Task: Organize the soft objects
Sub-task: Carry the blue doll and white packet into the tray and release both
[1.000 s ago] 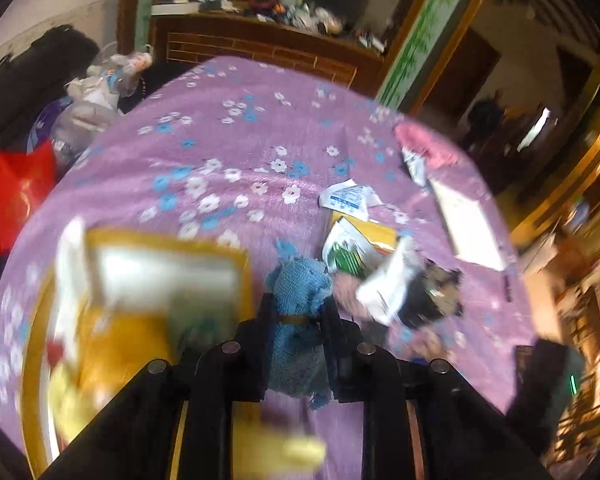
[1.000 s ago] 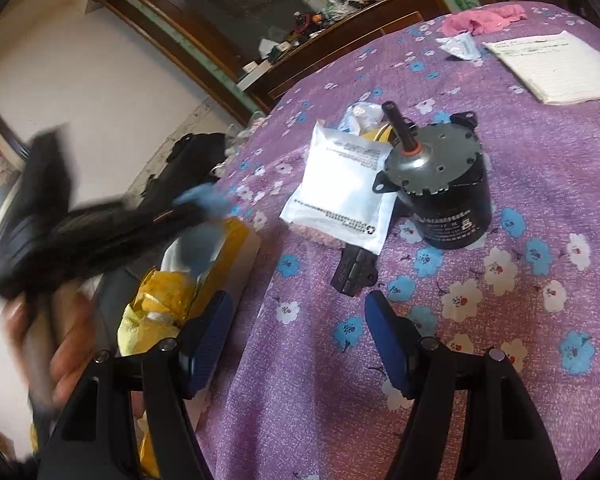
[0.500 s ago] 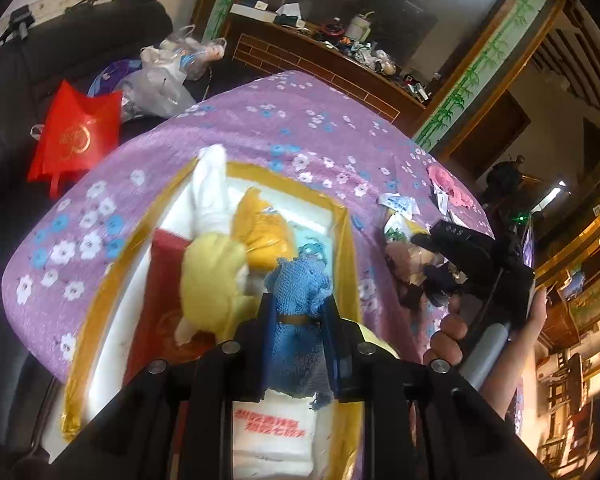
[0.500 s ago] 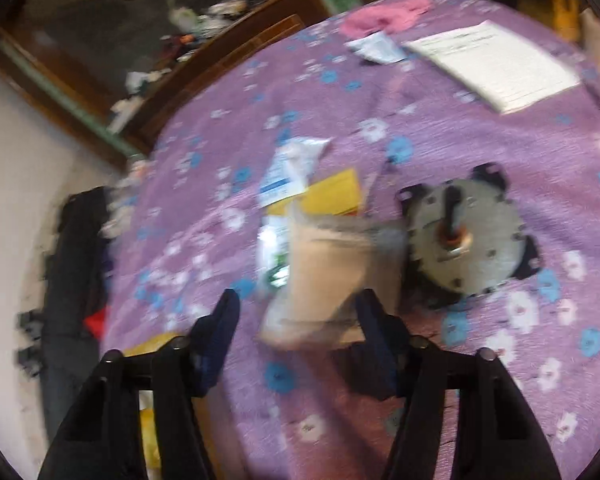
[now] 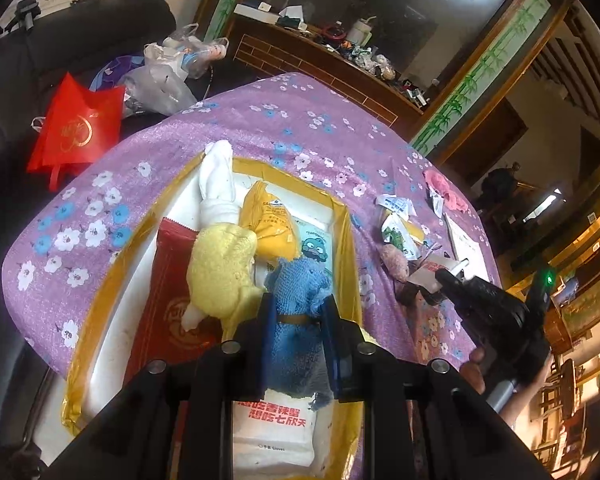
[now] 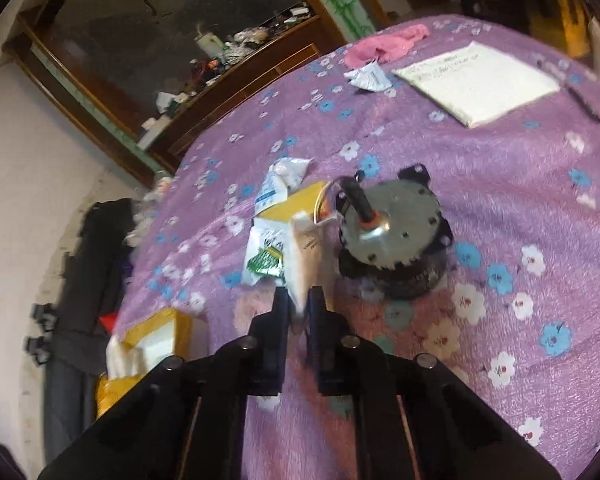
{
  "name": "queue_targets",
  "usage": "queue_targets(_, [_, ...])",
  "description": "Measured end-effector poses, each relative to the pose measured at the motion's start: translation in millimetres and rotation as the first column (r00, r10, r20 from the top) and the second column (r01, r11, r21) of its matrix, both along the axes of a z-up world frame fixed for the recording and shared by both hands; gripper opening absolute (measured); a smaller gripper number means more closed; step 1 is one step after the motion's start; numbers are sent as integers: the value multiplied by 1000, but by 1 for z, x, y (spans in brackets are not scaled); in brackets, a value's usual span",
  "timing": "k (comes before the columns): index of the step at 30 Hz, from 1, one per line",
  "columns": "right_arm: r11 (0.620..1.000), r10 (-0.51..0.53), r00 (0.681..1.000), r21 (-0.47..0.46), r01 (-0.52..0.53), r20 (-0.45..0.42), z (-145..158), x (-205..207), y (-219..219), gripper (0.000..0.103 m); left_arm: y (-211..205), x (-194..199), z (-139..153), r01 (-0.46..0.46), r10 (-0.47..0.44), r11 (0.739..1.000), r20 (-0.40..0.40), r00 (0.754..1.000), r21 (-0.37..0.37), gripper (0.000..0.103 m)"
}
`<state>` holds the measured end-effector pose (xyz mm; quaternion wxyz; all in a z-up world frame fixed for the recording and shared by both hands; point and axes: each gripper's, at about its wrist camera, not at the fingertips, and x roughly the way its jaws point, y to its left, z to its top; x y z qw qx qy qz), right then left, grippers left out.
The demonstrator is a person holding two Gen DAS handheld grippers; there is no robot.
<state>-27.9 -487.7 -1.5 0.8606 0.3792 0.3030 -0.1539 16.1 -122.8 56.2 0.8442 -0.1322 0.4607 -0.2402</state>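
My left gripper (image 5: 298, 306) is shut on a blue knitted cloth (image 5: 298, 296) and holds it over a yellow-rimmed box (image 5: 342, 232). The box holds a yellow cloth (image 5: 222, 268), a white cloth (image 5: 216, 184), a yellow packet (image 5: 270, 224), a red packet (image 5: 162, 300) and a white packet (image 5: 274, 432). My right gripper (image 6: 298, 300) is shut on a white plastic packet (image 6: 304, 252) beside a grey motor (image 6: 394, 236). The right gripper also shows in the left wrist view (image 5: 448, 280).
On the purple flowered tablecloth (image 6: 520, 200) lie a pink cloth (image 6: 384, 46), a white notepad (image 6: 476, 80), a pen (image 6: 584, 100) and small packets (image 6: 280, 180). A red bag (image 5: 78, 132) and plastic bags (image 5: 168, 76) sit beyond the table's left edge.
My left gripper has carried the blue cloth from beside the packets to above the box. My right gripper has moved in over the white packet by the motor and shut on it.
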Motion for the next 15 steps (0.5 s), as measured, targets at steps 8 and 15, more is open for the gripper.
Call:
queue_targets(8, [972, 235, 962, -31, -233, 138, 33, -21, 38, 8, 22, -9, 24, -31, 31, 999, 34, 999, 13, 22])
queue_targets(15, [865, 493, 848, -11, -501, 192, 44, -2, 89, 9, 48, -12, 18, -81, 77, 991, 39, 996, 110, 22])
